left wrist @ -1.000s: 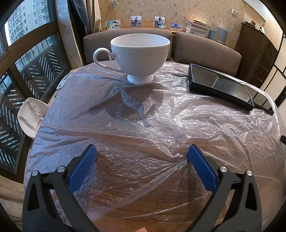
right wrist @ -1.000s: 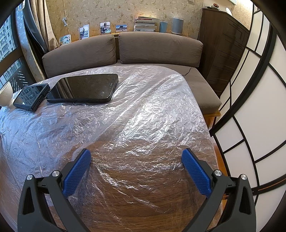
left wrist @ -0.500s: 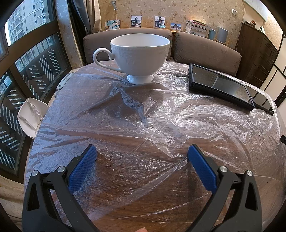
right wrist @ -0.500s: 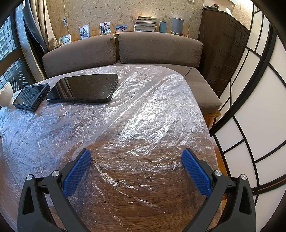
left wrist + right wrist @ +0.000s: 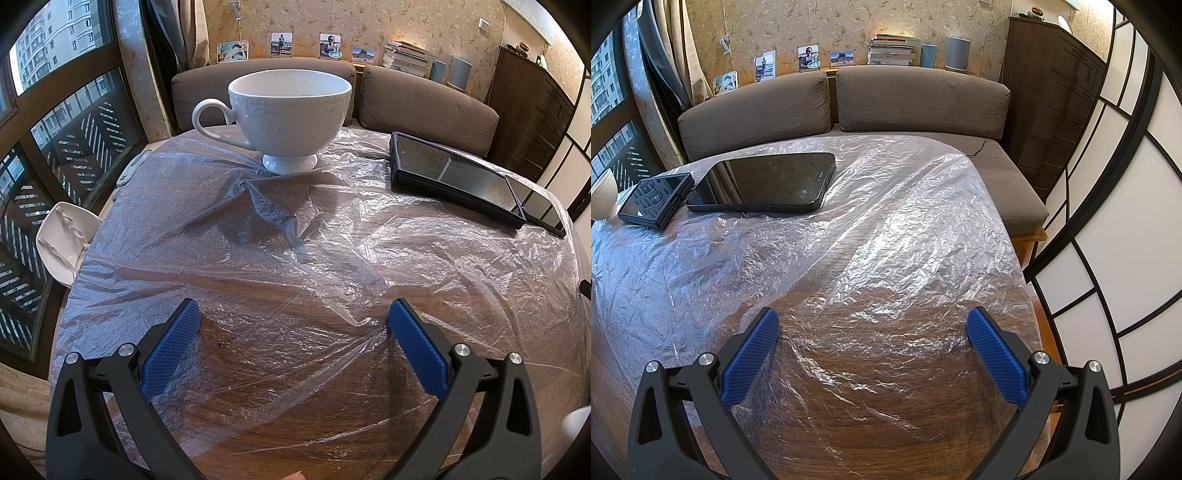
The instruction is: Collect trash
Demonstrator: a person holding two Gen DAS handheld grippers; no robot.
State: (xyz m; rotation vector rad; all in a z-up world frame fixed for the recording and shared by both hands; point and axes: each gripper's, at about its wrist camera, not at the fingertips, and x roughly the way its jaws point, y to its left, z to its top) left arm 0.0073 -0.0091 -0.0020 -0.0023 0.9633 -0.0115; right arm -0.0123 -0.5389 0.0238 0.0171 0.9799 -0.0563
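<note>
A thin clear plastic sheet (image 5: 332, 236) lies crumpled over the round wooden table; it also shows in the right wrist view (image 5: 871, 236). My left gripper (image 5: 293, 317) is open and empty, low over the sheet near the table's front. My right gripper (image 5: 872, 325) is open and empty over the sheet's right part, near the table's right edge.
A white footed cup (image 5: 290, 114) stands on the sheet at the back. A black tablet (image 5: 768, 182) and a smaller black device (image 5: 653, 201) lie on the sheet. A brown sofa (image 5: 916, 92) is behind the table, a white chair (image 5: 62, 240) to the left.
</note>
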